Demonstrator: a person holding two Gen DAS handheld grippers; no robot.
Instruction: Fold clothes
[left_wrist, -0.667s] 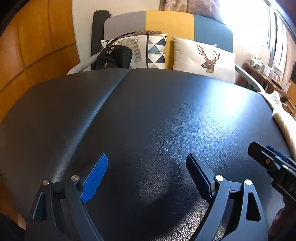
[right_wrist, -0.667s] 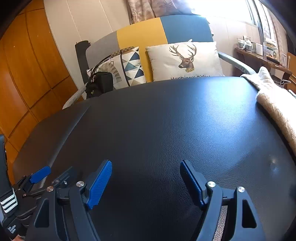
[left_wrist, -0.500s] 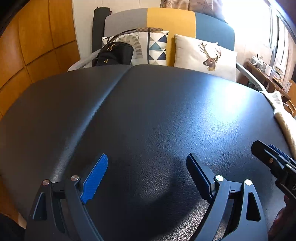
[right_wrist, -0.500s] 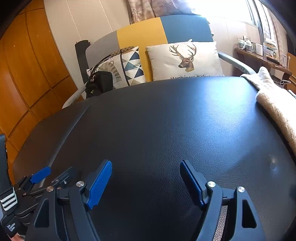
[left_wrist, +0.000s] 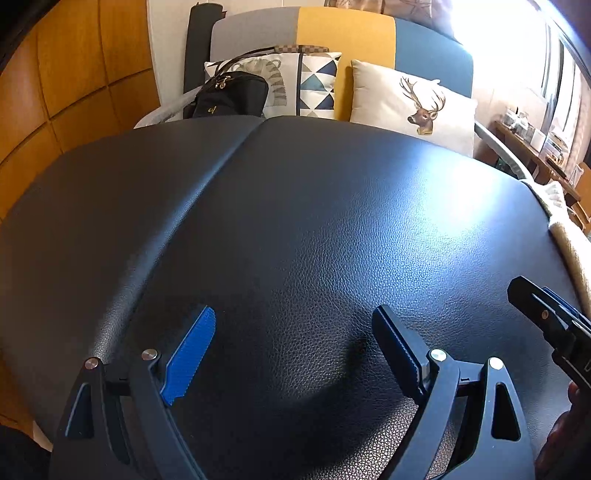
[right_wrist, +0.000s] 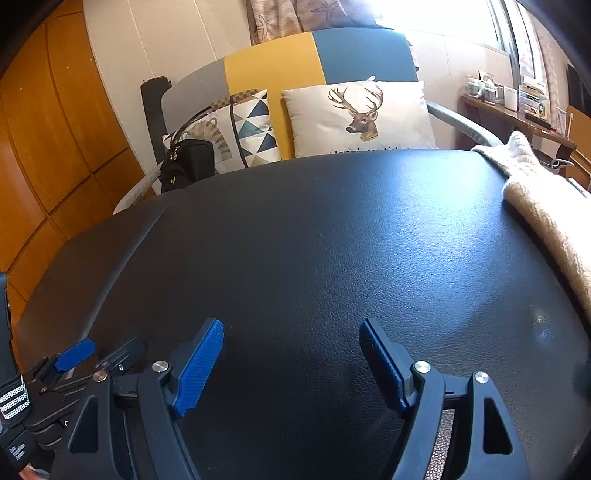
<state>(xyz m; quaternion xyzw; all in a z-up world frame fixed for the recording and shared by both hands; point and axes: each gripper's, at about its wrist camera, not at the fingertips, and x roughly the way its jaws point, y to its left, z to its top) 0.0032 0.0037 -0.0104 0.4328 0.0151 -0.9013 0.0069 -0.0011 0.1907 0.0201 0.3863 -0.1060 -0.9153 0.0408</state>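
Both grippers are held low over the black padded table (left_wrist: 314, 229), side by side: the left gripper (left_wrist: 293, 343) and the right gripper (right_wrist: 291, 354) are each spread wide with nothing between the blue pads. The cream knitted garment (right_wrist: 546, 218) is draped over the table's far right edge, well apart from both. Since it hangs partly off the edge, it could probably be dragged to the floor if only a thin fold is pinched. Loose knit may also be snagged or stretched by the ribbed pads (right_wrist: 201, 365).
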